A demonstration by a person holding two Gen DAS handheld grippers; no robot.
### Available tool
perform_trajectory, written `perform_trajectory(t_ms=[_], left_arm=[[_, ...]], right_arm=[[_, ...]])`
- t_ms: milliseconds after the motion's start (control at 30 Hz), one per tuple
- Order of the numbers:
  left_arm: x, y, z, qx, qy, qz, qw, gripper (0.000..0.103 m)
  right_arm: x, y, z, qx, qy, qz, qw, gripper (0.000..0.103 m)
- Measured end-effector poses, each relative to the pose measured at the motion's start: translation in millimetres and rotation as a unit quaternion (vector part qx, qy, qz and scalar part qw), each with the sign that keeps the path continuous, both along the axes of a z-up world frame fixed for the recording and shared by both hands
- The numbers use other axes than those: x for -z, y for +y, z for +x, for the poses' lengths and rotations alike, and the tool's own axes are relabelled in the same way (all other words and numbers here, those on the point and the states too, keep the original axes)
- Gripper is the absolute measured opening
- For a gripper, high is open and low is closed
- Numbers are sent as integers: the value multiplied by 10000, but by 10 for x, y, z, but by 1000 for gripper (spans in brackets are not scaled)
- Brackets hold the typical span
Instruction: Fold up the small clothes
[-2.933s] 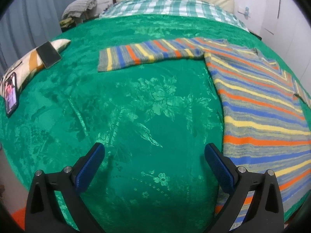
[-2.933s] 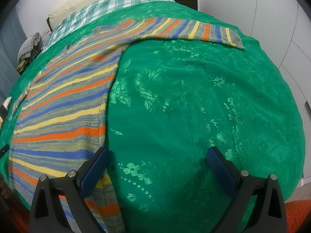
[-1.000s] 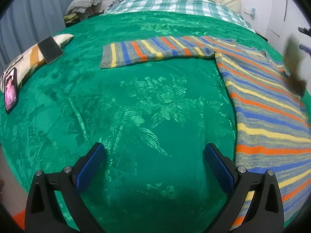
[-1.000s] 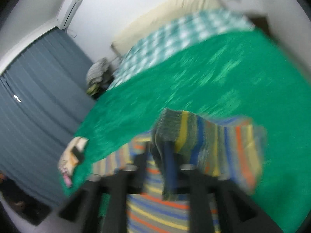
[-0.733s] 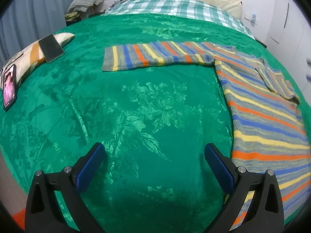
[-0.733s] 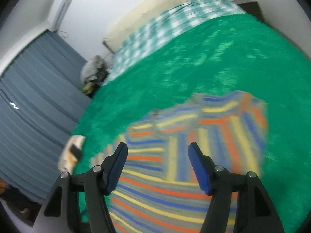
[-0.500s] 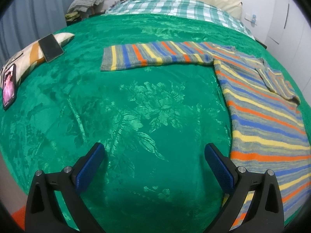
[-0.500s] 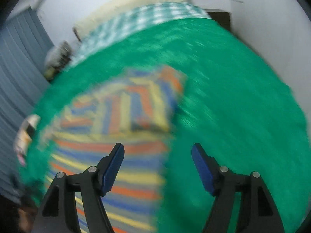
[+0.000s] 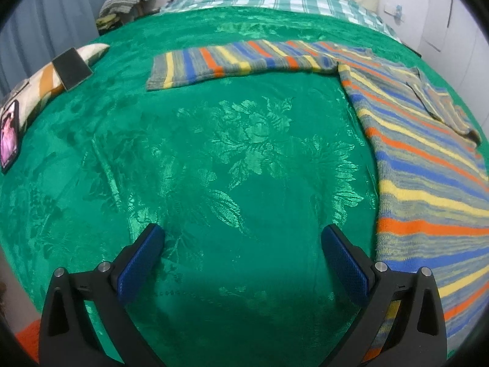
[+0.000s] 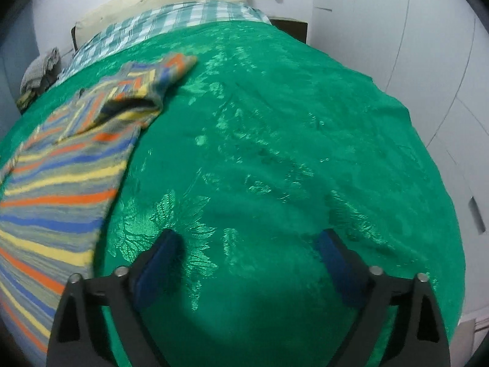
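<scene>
Your striped sweater (image 9: 428, 165) lies flat on the green bedspread (image 9: 244, 159). One sleeve is already laid in over the chest (image 10: 143, 88); the other sleeve (image 9: 232, 61) is stretched straight out across the bed, toward the phone (image 9: 9, 136).

Your right gripper (image 10: 247, 255) has just been opening and now stands wide over bare bedspread, with nothing between the jaws. Your left gripper (image 9: 241, 253) is wide open too, empty, near the sweater's hem edge.

The outstretched sleeve looks like your next fold. Reach with the left gripper to the cuff end, pinch both layers of knit and not the bedspread under it, lift just clear, and carry it across the chest to meet the folded sleeve. Release only once it lies flat.
</scene>
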State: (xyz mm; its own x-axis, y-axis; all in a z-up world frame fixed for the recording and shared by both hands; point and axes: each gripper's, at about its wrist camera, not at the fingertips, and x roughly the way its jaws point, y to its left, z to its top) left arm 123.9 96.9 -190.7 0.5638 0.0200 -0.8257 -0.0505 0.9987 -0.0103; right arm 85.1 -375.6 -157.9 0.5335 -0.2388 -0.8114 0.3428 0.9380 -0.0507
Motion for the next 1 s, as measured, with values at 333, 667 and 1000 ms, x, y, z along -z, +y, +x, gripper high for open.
perform_trajectory(t_ms=[333, 667, 1000], left_arm=[[15, -5, 9, 9, 14, 54, 10000, 103], [10, -10, 10, 5, -8, 85, 10000, 103], [8, -2, 8, 15, 10, 84, 10000, 103]], right_arm=[[75, 32, -10, 92, -91, -61, 9999, 102], [84, 38, -4, 93, -96, -60, 9999, 103], [92, 46, 1, 93, -83, -93, 9999, 103]])
